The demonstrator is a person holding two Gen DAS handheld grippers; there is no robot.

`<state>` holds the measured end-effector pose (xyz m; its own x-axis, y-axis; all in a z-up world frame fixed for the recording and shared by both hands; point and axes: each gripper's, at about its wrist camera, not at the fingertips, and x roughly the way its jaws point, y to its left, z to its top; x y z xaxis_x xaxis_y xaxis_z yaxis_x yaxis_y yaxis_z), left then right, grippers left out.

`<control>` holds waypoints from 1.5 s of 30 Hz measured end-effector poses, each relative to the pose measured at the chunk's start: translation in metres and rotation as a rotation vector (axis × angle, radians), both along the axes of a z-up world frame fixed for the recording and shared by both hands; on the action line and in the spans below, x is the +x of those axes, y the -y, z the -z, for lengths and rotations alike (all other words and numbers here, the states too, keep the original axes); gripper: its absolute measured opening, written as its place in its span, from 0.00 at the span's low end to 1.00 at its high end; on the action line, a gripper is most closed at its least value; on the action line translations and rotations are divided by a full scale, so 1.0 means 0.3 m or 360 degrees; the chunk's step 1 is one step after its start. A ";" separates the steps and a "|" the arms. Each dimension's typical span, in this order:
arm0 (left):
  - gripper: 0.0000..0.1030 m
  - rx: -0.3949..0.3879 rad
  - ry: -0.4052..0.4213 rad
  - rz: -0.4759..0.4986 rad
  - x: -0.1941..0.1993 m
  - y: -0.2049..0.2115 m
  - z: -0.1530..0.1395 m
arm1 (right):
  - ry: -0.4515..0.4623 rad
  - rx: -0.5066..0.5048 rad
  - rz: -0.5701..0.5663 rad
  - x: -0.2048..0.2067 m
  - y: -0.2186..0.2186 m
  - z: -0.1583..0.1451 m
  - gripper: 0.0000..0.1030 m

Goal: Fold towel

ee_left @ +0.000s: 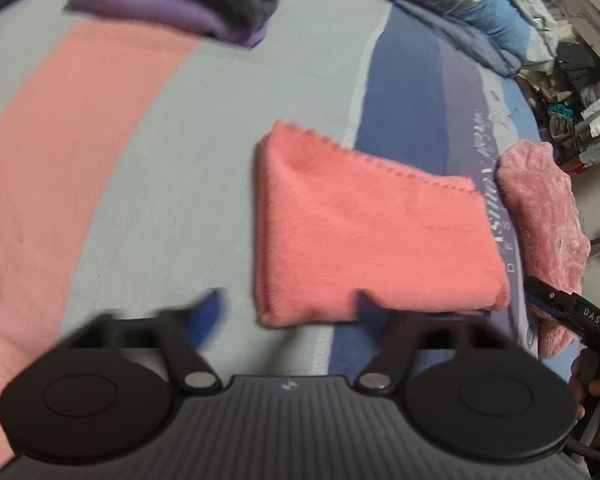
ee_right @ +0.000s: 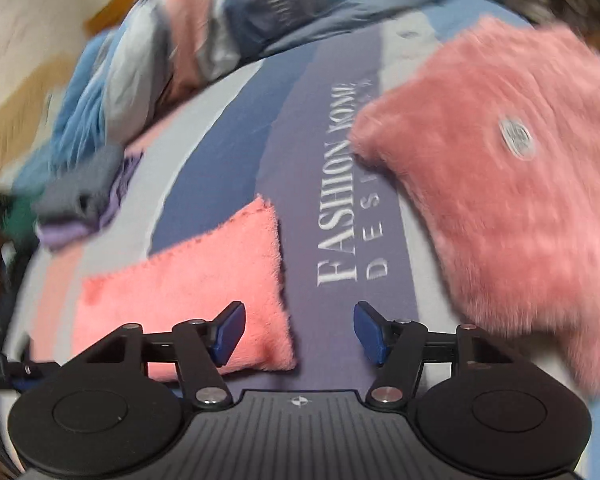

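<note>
Both grippers, left gripper [ee_left: 288, 304] and right gripper [ee_right: 299, 330], hover with jaws wide and empty just short of the folded pink towel [ee_left: 364, 232], lying mid-frame on the striped bedsheet [ee_left: 172, 128], apparently released

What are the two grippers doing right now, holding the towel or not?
Left gripper: open, holding nothing; the folded pink towel lies just ahead.
Right gripper: open, holding nothing; its left finger is over the towel's near corner.

Coral-pink towel [ee_left: 372, 232], furry pink cushion [ee_right: 508, 200], bedsheet [ee_left: 140, 140] striped grey, salmon, blue.
</note>
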<state>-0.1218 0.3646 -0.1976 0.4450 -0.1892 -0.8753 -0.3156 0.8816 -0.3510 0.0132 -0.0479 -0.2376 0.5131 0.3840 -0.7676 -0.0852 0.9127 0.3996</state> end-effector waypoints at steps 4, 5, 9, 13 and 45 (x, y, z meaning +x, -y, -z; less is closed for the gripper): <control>1.00 -0.0050 0.0053 0.0058 0.040 0.064 -0.024 | -0.0179 0.0253 0.0130 -0.037 0.020 0.072 0.58; 1.00 -0.0075 0.0054 0.0071 0.053 0.082 -0.020 | -0.0228 0.0307 0.0170 -0.046 0.018 0.095 0.58; 1.00 -0.0156 0.0032 0.0117 0.100 0.146 0.016 | -0.0286 0.0656 0.0457 -0.087 0.026 0.187 0.58; 1.00 -0.0169 -0.0074 0.0057 0.125 0.153 0.104 | -0.0356 0.0988 0.0769 -0.089 0.038 0.281 0.44; 1.00 -0.0257 -0.0056 -0.0420 -0.265 -0.208 0.018 | 0.0138 -0.0279 -0.1278 -0.142 -0.872 0.018 0.20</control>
<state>-0.2013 0.4269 -0.2030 0.4672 -0.2087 -0.8591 -0.5409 0.7012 -0.4645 -0.0295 0.2136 -0.2432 0.1939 0.5376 -0.8206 -0.7620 0.6093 0.2192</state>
